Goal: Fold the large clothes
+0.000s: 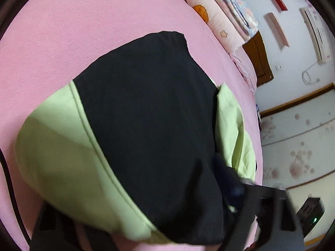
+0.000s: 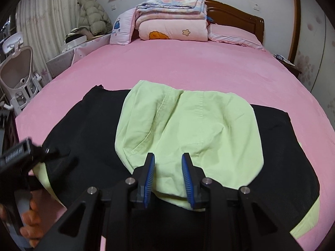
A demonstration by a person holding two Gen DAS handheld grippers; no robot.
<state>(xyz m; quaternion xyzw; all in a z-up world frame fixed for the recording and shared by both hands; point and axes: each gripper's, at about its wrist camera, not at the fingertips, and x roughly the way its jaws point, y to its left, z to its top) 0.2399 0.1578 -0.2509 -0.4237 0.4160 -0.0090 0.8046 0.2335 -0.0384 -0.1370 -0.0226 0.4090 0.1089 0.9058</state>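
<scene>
A large black and light green garment lies spread on the pink bed, with a green part folded over the black. My right gripper hovers low over the near edge of the green part. Its blue pads stand apart, with green cloth showing in the gap and nothing pinched. My left gripper, held by a hand, reaches the garment's left black edge. In the left wrist view the garment drapes over the widely spread fingers and hides their tips.
Folded quilts and pillows are stacked against the wooden headboard. A white chair and a cluttered side table stand left of the bed. A nightstand is on the right. Bare pink sheet lies beyond the garment.
</scene>
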